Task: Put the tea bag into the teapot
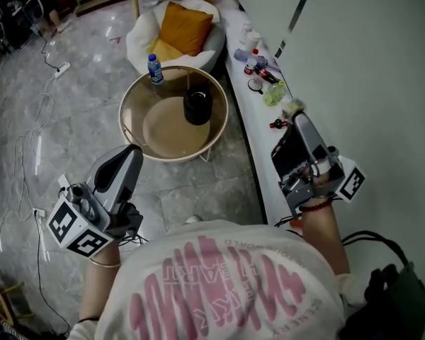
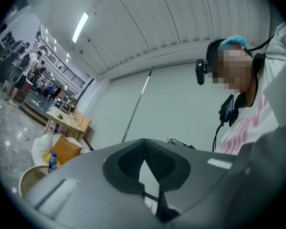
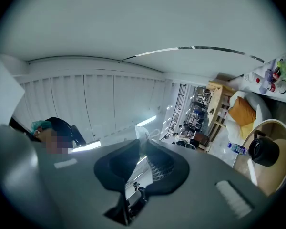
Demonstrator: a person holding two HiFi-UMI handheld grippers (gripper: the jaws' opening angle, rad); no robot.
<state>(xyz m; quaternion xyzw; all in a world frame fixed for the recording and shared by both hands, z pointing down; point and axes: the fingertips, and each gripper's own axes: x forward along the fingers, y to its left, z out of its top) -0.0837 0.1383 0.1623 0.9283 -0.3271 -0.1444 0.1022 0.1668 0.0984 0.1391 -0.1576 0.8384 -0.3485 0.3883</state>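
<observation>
The black teapot stands on the round, glass-topped table ahead of me; in the right gripper view the teapot sits at the far right. My right gripper is raised over the white ledge, right of the table, and is shut on a small white tea bag. The right gripper view shows that tea bag poking out above the pinched tips of the right gripper. My left gripper hangs near the table's near-left rim. Seen from its own camera, the left gripper is shut and holds nothing.
A blue-capped water bottle stands at the table's far edge. Behind it is a white seat with an orange cushion. The white ledge along the wall carries several bottles and cans. Cables trail over the floor at left.
</observation>
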